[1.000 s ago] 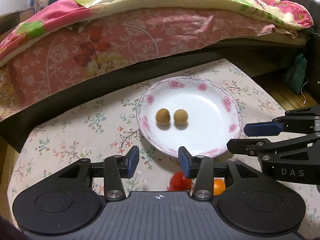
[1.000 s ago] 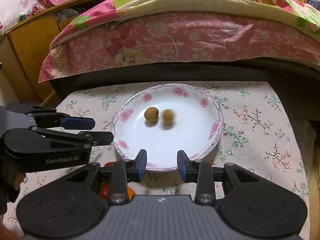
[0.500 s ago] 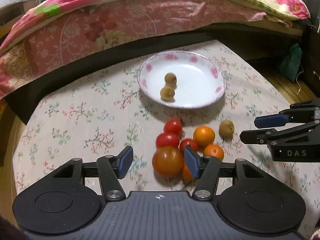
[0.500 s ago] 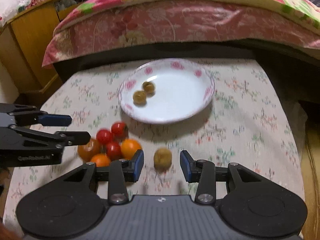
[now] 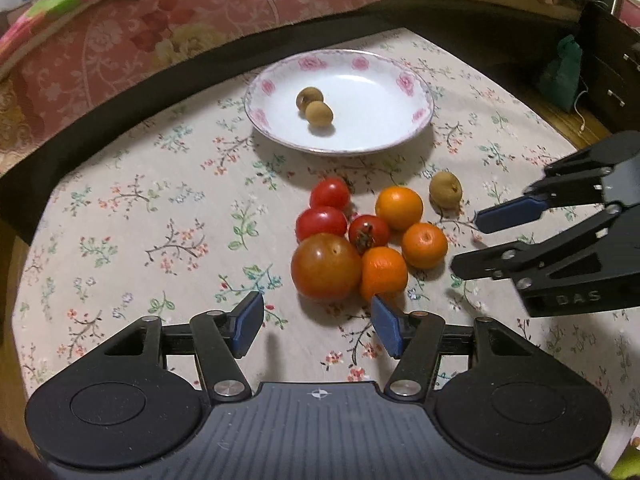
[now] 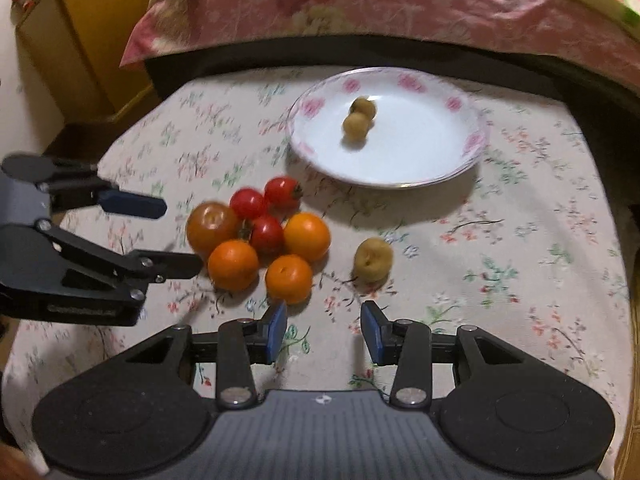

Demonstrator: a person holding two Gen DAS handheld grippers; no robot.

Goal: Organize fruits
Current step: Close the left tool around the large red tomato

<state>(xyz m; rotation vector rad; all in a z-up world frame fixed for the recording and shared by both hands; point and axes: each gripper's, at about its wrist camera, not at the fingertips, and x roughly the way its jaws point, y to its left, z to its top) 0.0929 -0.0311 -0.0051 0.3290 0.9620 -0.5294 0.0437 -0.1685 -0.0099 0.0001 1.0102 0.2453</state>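
1. Both views have pulled back and tipped down since the earlier frames, where the plate filled the middle and the loose fruit was mostly hidden behind the jaws; now the whole pile shows.
2. Left wrist view: the left hand-held gripper [image 5: 316, 326] stands open and wider than before, with nothing between its blue pads. Just above it, at frame centre, lie the large tomato [image 5: 326, 266], three small red tomatoes [image 5: 321, 223] and three oranges [image 5: 399, 208], bunched and touching on the floral tabletop [image 5: 140, 208].
3. Upper centre, the plate [image 5: 400, 128] holds two brown longans [image 5: 319, 112]. A third, the loose longan [image 5: 445, 190], sits apart at the pile's right.
4. Right wrist view: the right hand-held gripper [image 6: 324, 332] is open a little, empty, low in the frame. That loose longan lies just above its gap, which suggests it is the next pick.
5. Judgement: sorting has only begun; longans go to the plate, and the left side seems lined up on the large tomato.
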